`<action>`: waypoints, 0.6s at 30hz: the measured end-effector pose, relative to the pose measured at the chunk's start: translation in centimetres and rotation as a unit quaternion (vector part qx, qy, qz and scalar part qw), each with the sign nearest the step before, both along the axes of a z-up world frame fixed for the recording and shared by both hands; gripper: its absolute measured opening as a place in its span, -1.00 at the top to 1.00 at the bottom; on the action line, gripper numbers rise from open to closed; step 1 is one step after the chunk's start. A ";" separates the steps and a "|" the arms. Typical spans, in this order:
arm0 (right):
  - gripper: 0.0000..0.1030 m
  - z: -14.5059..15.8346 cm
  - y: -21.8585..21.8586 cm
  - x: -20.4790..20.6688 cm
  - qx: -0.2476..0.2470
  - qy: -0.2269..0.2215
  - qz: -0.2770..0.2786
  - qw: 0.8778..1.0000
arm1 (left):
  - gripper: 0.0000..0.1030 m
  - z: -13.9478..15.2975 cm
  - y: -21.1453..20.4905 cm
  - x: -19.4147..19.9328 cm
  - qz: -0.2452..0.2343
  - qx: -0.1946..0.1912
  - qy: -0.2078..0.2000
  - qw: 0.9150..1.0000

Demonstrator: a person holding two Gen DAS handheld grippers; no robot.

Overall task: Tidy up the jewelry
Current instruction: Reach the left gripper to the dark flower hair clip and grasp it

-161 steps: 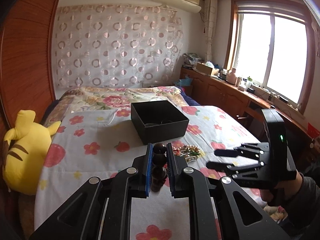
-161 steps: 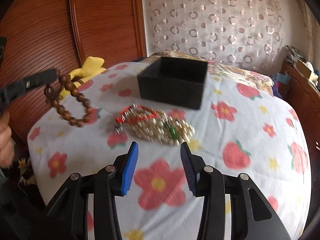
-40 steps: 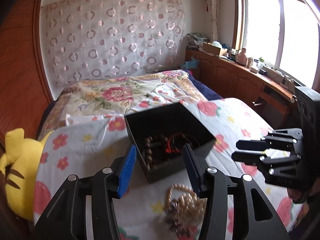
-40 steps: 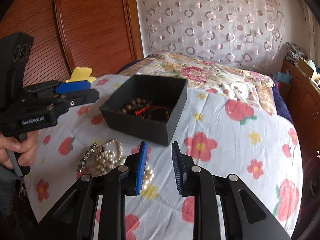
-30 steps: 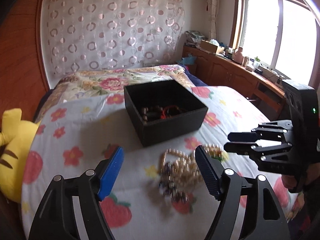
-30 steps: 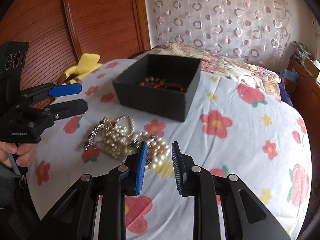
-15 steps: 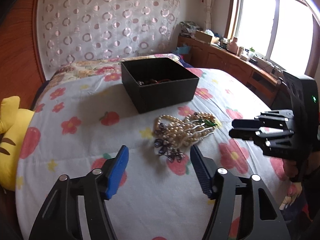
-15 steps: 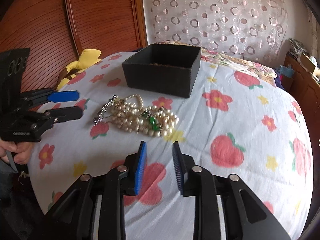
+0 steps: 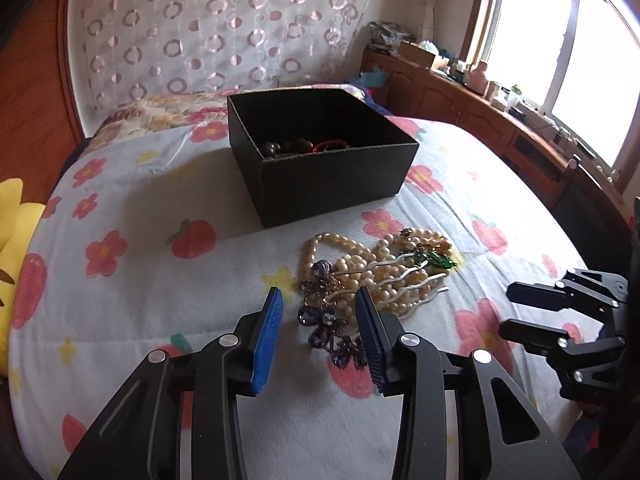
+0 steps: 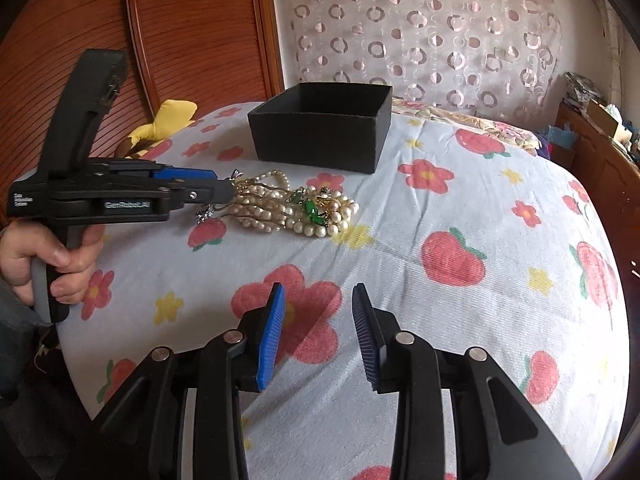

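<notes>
A black open box (image 9: 320, 160) stands on the bed and holds a brown bead bracelet (image 9: 286, 146) and a red bracelet (image 9: 332, 144). A pile of pearl necklaces (image 9: 384, 268) with a green-jewelled hair comb (image 9: 434, 258) and a purple flower piece (image 9: 324, 320) lies in front of it. My left gripper (image 9: 318, 320) is open, its fingers on either side of the purple piece. In the right wrist view the left gripper (image 10: 218, 190) reaches the pile (image 10: 296, 208) from the left. My right gripper (image 10: 318, 320) is open and empty, above the bedspread short of the pile.
The bed has a white flower-print cover (image 9: 120, 280). A yellow plush toy (image 9: 12, 232) lies at its left edge. A wooden headboard (image 10: 180, 40) stands at the left, a wooden cabinet (image 9: 460, 100) under the window at the right.
My left gripper has moved down and forward to the pile and narrowed around the purple piece. My right gripper has drawn back a little and opened slightly wider.
</notes>
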State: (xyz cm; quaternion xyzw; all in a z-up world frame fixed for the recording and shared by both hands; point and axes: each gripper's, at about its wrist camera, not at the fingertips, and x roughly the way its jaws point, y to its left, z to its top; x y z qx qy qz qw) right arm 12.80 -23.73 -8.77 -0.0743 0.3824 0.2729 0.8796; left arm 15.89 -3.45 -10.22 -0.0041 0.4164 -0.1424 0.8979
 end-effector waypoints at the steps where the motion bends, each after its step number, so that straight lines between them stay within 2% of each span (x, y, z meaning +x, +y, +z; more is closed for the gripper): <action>1: 0.28 0.1 0.0 0.0 0.000 -0.001 0.000 1.000 | 0.30 -0.1 -0.1 0.1 0.000 0.002 0.001 1.000; 3: 0.28 0.1 -0.1 0.0 0.003 -0.003 -0.002 1.000 | 0.30 -0.2 0.0 0.2 -0.001 -0.001 -0.001 1.000; 6: 0.28 0.1 -0.3 0.1 0.008 0.000 -0.002 1.000 | 0.55 -0.2 0.0 0.0 -0.009 -0.003 -0.001 1.000; 12: 0.28 0.1 -0.3 0.2 0.011 0.002 -0.002 1.000 | 0.55 -0.2 0.3 -0.8 -0.021 -0.003 -0.003 1.000; 18: 0.28 0.0 -0.3 0.1 0.011 0.002 -0.002 1.000 | 0.56 0.2 2.2 -3.0 -0.001 -0.012 -0.016 1.000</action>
